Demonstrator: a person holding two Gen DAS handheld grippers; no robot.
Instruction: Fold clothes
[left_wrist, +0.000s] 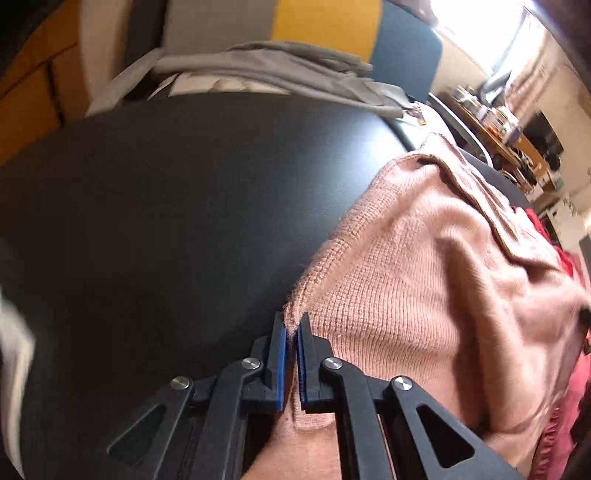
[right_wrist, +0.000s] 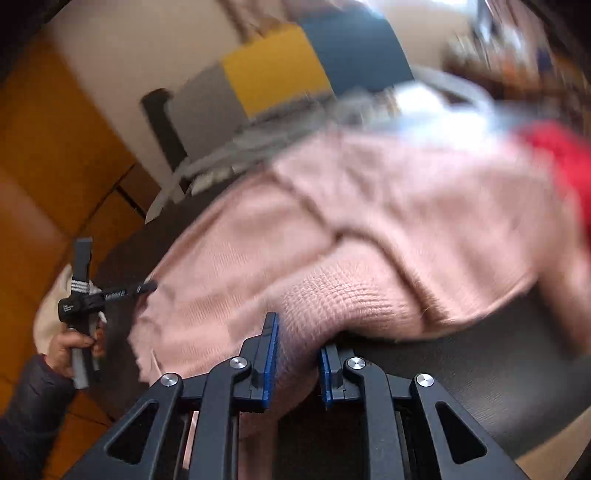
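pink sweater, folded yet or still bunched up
Not folded: the pink sweater lies rumpled on the dark table, with the left claw and right claw each pinching part of it.

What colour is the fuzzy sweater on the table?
Pale pink. The sweater shows sharpest in the left wrist view, where its knit is clear.

We see a fuzzy pink knit sweater (left_wrist: 424, 266) on a matt black table (left_wrist: 166, 192), matt black plastic grippers (left_wrist: 291, 332) with shiny metal pivots, and smooth grey cloth (left_wrist: 280, 70) at upper centre.
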